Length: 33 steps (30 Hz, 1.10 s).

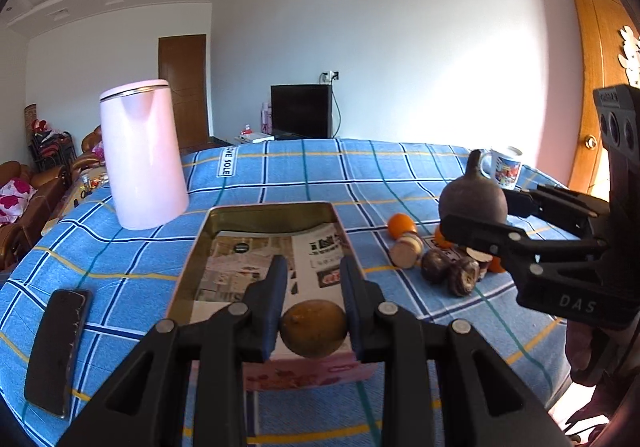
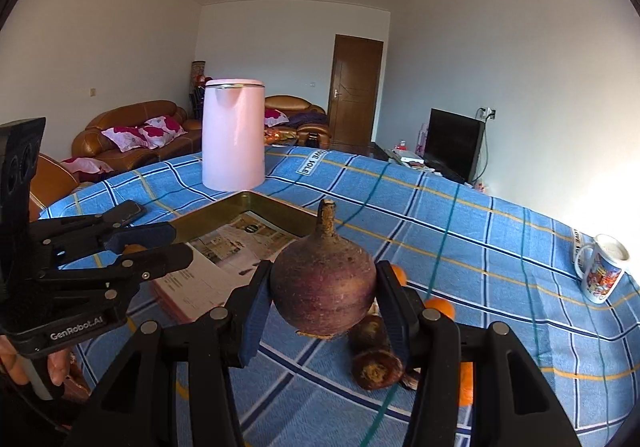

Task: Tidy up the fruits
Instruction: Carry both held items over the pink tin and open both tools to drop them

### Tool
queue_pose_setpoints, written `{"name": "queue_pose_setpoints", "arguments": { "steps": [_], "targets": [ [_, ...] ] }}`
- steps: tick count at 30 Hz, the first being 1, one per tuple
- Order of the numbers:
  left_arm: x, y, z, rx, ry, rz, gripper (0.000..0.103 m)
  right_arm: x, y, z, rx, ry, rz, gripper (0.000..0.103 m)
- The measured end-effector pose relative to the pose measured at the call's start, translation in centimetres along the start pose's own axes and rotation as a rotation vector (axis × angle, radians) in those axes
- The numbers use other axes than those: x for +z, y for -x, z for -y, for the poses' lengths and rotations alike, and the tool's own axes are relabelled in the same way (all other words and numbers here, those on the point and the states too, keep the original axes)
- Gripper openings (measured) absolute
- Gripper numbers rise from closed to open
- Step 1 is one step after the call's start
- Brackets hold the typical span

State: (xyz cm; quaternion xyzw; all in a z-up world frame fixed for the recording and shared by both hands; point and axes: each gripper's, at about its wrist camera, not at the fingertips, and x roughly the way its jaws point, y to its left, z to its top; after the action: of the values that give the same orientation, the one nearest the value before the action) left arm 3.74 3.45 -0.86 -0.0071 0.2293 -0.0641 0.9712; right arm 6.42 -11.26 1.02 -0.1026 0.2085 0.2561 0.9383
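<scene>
Blue checked cloth is covering the desk [image 1: 304,167], where a pink kettle [image 1: 144,155] is standing at upper left behind a lined tin tray [image 1: 192,259]. At lower centre of the left wrist view, the left gripper [image 1: 313,287] is clamping its fingers on a round yellow-brown fruit [image 1: 313,328] above the tray's near edge; only this view is showing the loose pile of oranges and dark fruits [image 1: 436,259] plainly. At lower centre of the right wrist view, the right gripper [image 2: 320,287] is squeezing its part-open fingers on a purple bulb-shaped fruit [image 2: 323,287], lifted off the cloth, long axis upright, stem pointing up.
</scene>
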Motion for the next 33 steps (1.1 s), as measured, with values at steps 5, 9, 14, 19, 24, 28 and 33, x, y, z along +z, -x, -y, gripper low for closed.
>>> {"name": "queue_pose_setpoints", "arguments": {
  "steps": [5, 9, 14, 19, 24, 28, 33],
  "targets": [
    [0.8, -1.4, -2.3, 0.025, 0.038, -0.012, 0.029, 1.4, -2.8, -1.7, 0.061, 0.006, -0.01, 0.052],
    [0.8, -2.0, -3.0, 0.041, 0.036, -0.012, 0.029, 1.7, -5.1, -2.3, 0.088, -0.011, -0.038, 0.052],
    [0.6, -2.7, -3.8, 0.046, 0.04, -0.024, 0.029, 1.9, -6.9, -3.6, 0.098, 0.018, -0.061, 0.052],
    [0.5, -3.9, -4.7, 0.064, 0.049, -0.061, 0.029, 1.8, -8.6, -4.2, 0.122, 0.02, -0.106, 0.053],
    [0.8, -4.6, -5.4, 0.081, 0.053, -0.079, 0.029, 1.5, -9.5, -5.1, 0.135, 0.043, -0.146, 0.053],
    [0.9, -5.0, -5.5, 0.089, 0.048, -0.092, 0.029, 1.4, -10.0, -5.6, 0.149, 0.056, -0.17, 0.053],
    [0.8, -5.3, -5.5, 0.105, 0.05, -0.099, 0.03, 1.1, -10.8, -5.9, 0.177, 0.051, -0.207, 0.053]
  ]
}}
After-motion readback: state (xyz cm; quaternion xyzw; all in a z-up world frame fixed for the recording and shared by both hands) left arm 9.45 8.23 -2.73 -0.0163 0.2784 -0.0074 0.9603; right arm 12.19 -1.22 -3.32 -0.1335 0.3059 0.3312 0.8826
